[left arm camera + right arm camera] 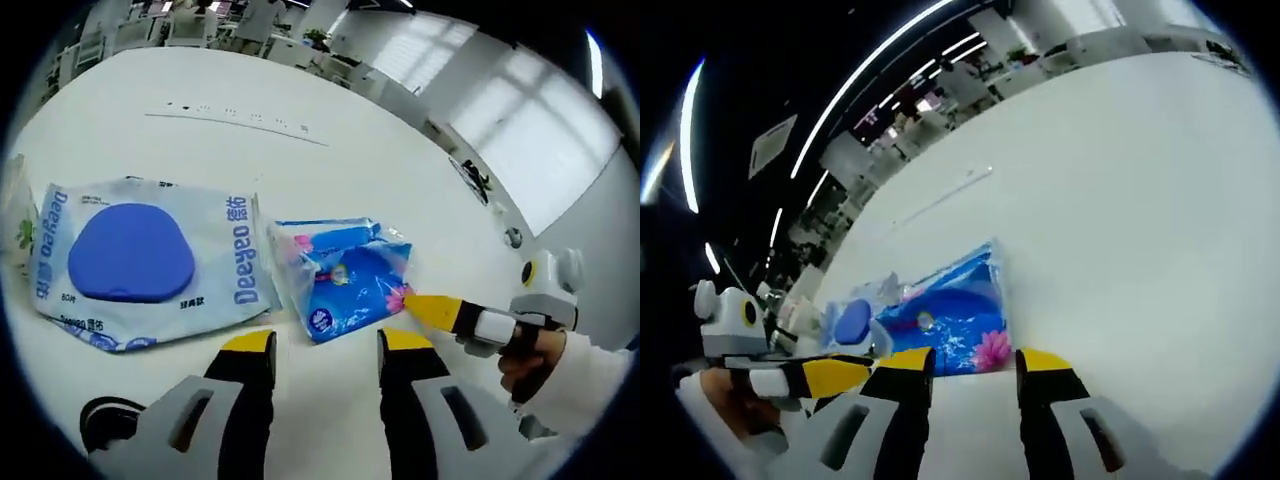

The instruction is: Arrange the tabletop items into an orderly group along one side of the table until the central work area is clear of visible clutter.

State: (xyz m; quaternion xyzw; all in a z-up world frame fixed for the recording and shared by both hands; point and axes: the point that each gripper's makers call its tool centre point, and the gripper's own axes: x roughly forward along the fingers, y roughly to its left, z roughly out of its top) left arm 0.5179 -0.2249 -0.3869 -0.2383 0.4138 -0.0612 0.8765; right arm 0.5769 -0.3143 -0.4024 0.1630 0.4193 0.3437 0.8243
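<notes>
Close in on the left gripper view, the left gripper [325,350] hovers with jaws spread apart, nothing between them, just short of the small blue tissue pack [342,275]. That pack is the landmark here. The right gripper [432,310] comes in from the pack's right, its yellow tip touching or very nearly touching the pack's lower corner by the pink flower print.

Over to the right gripper view: the right gripper [972,365] has its jaws parted too, empty, with the pack [945,325] lying just ahead of the tips. The left gripper [830,378] shows at the pack's left.

Beside the pack, nearly touching its left edge, lies the big wet-wipes pack [140,262] with its blue oval lid. Past the wipes, further from the tissue pack, there's a sliver of another clear packet [15,215], too cropped to identify. Beyond it all stretches the white table [300,100].

My read: the step is nudging or picking up the tissue pack to square it against the wipes. The soft wrapper will crumple, so grip the body rather than a loose corner, or push low along the long side, keeping it flat until the edges line up.
</notes>
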